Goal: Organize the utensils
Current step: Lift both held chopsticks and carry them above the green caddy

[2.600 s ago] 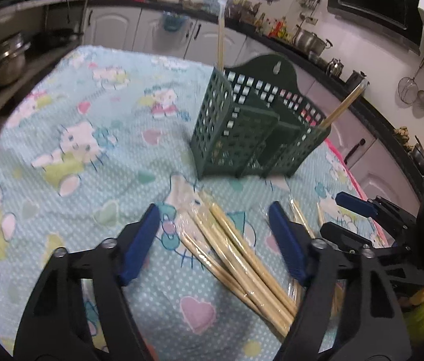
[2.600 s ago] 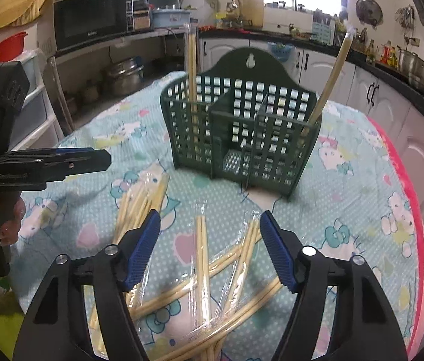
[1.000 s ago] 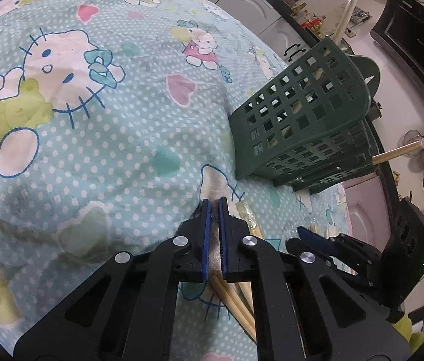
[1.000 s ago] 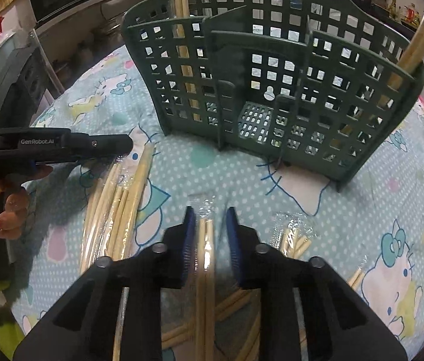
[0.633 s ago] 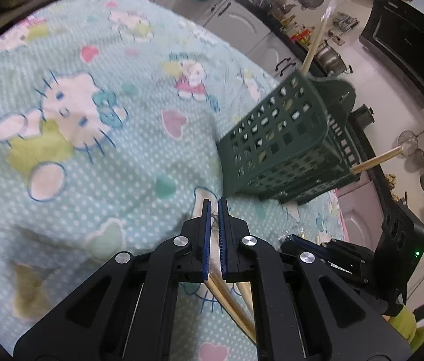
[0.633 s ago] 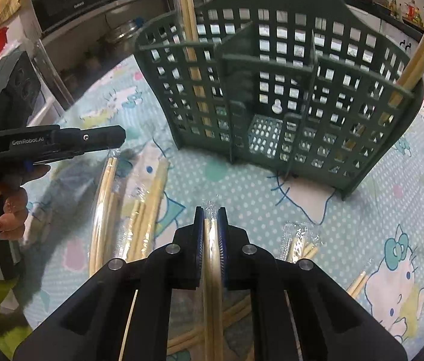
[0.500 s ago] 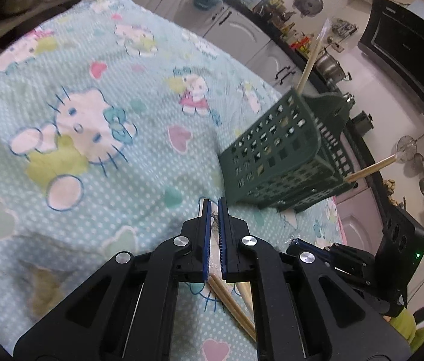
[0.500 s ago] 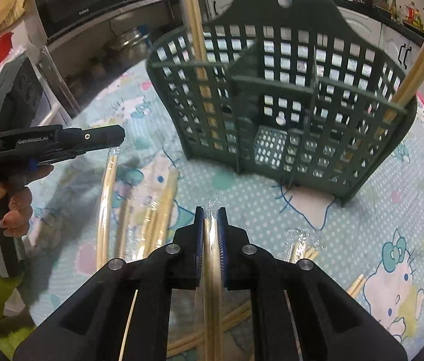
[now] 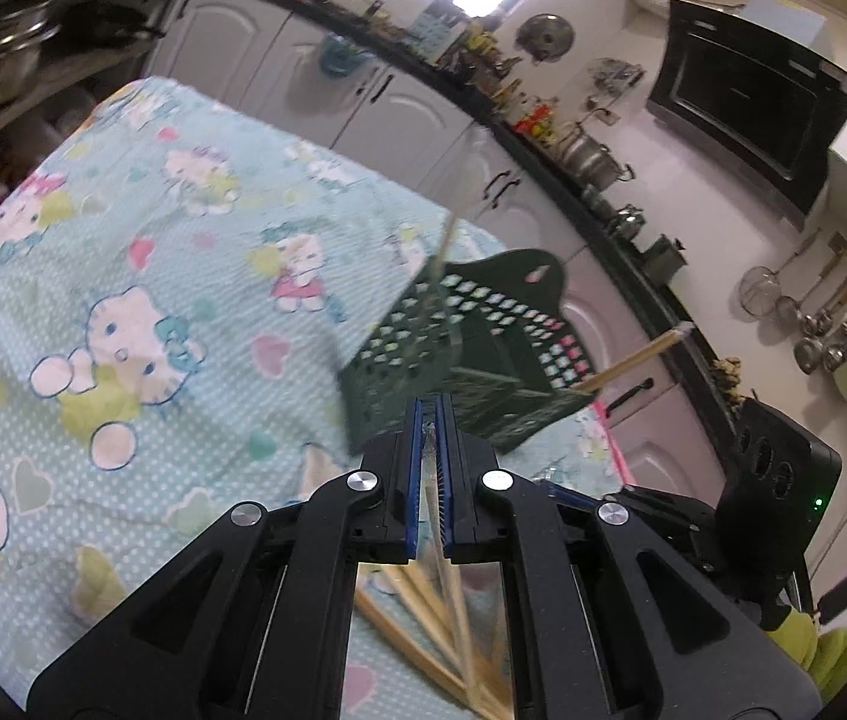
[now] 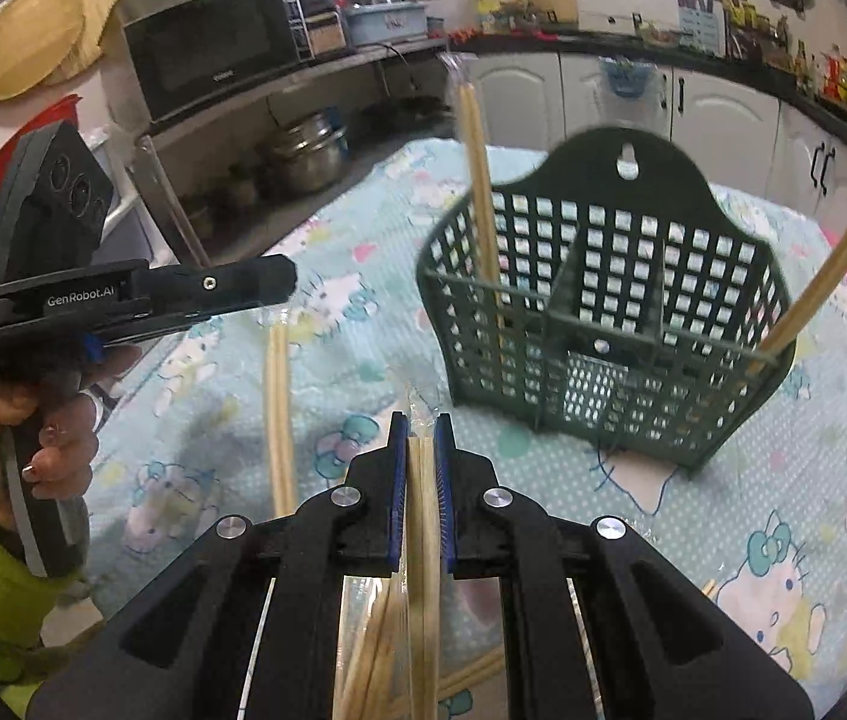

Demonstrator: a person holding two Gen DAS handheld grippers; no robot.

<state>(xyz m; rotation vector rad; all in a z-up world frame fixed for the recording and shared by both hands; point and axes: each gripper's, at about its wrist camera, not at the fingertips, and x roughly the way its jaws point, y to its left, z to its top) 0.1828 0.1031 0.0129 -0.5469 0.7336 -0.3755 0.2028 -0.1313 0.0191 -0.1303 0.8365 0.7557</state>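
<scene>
Chopsticks filled both tools, so I treated the step as a double carry to the holder. At the bottom centre of the right wrist view, the right gripper (image 10: pixel 420 456) was clenched on a wrapped chopstick pair (image 10: pixel 422 516), the sticks running back between the pads. In the left wrist view the left gripper (image 9: pixel 429 450) was clenched on the clear wrapper end of another wrapped pair (image 9: pixel 453 612), which hung below. The loose chopsticks (image 10: pixel 363 654) lay on the patterned tablecloth (image 9: pixel 141 228) at the lower edge. Further off, right of centre, stood the green slotted holder (image 10: pixel 609 324), two pairs already leaning in its outer compartments. I judged it best to tip each pair upright before lowering, aim for an open compartment, and release only once the tips were inside, since the wrapper grip looked prone to slipping.
</scene>
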